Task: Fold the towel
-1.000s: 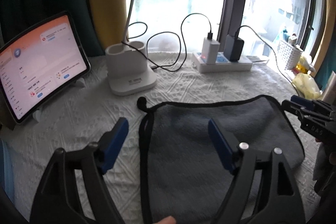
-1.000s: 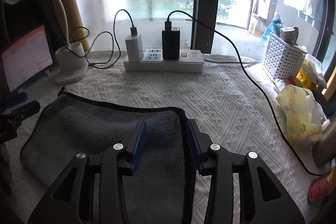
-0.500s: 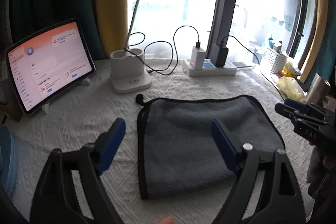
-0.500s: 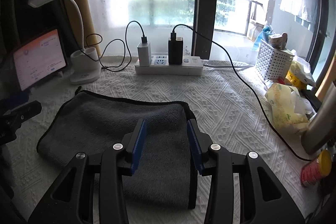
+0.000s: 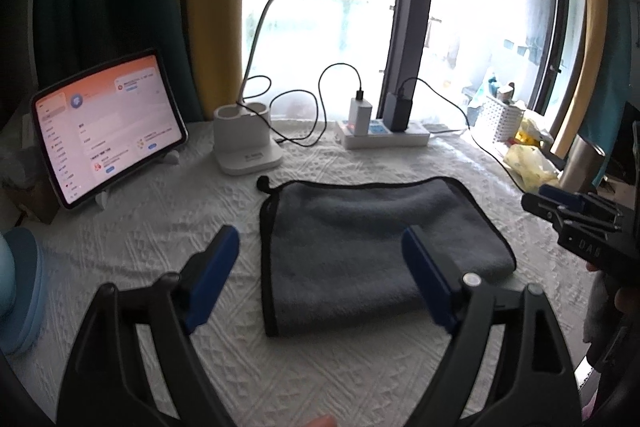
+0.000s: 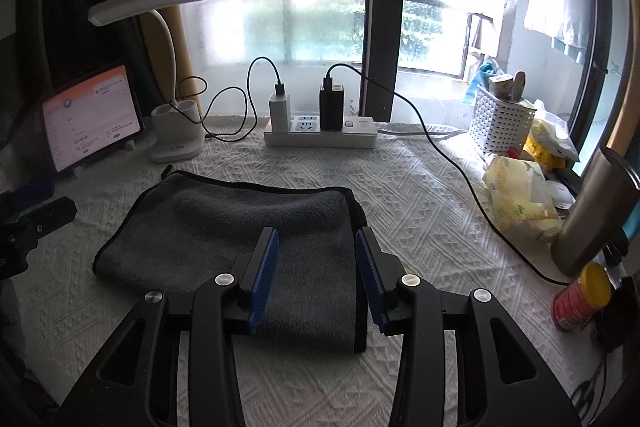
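Currently, the grey towel (image 5: 380,247) is seen lying folded on the white textured tablecloth (image 5: 168,227), with its black-trimmed edges stacked along one side and a rounded fold on the opposite side. Nothing is gripped by the left gripper (image 5: 320,275): its blue pads are spread wide and are held above the cloth, clear of the towel. The right gripper (image 6: 316,275) is likewise empty, with its jaws parted by a narrower gap over the towel's trimmed edge. The fold is judged to be done or nearly so, and the tools appear to be clear of the fabric.

Several risks are suggested by the layout. If another fold is attempted, only the top layer may be pinched at the trimmed edge, so that the stack is peeled apart. The thick pile may also spring open at the rounded fold if it is left unpressed. The loose tablecloth could be snagged by a low pad and dragged, carrying the towel with it. A black cable (image 6: 460,179) runs near the towel's right side and could be caught by a wide sweep of the right gripper.
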`<state>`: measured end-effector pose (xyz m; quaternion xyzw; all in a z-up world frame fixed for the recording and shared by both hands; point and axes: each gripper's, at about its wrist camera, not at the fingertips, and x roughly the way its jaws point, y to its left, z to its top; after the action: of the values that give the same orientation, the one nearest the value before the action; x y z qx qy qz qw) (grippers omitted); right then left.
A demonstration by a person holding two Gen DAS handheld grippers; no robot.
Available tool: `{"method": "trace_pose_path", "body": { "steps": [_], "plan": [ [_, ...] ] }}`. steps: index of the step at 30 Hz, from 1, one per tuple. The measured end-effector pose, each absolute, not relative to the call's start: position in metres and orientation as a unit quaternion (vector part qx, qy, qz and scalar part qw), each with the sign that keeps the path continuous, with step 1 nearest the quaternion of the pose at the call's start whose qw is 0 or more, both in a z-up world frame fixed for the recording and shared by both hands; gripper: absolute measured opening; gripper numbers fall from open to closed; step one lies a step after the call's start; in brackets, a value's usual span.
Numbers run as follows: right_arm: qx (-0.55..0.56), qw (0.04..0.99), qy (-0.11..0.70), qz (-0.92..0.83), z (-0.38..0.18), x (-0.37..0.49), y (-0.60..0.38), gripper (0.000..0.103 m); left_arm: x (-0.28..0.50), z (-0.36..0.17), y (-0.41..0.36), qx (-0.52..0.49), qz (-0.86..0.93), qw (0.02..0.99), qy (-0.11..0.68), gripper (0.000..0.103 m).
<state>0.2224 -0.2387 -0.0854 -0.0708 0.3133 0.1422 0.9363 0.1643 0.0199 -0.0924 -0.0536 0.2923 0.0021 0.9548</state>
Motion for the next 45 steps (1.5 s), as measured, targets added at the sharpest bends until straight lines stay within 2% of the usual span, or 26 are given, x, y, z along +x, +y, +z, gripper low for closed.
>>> {"method": "trace_pose_path", "body": {
  "steps": [16,30,32,35,45],
  "plan": [
    [-0.066,0.945,0.289,0.139,-0.075,0.162,-0.25,0.043,0.104,-0.085,0.006,-0.05,-0.011,0.961,0.272,0.085],
    [-0.052,0.967,0.216,0.127,-0.016,0.091,-0.28,0.044,0.042,-0.032,-0.003,-0.038,-0.002,0.981,0.188,0.085],
    [-0.054,0.967,0.212,0.131,-0.009,0.085,-0.282,0.046,0.038,-0.026,-0.007,-0.026,-0.002,0.984,0.177,0.087],
    [-0.054,0.971,0.195,0.13,0.003,0.074,-0.284,0.05,0.028,-0.015,-0.007,-0.026,0.01,0.989,0.148,0.098],
    [-0.044,0.983,0.124,0.124,0.041,0.05,-0.292,0.076,0.007,0.02,-0.003,-0.033,0.029,0.995,0.086,0.101]
  ]
}}
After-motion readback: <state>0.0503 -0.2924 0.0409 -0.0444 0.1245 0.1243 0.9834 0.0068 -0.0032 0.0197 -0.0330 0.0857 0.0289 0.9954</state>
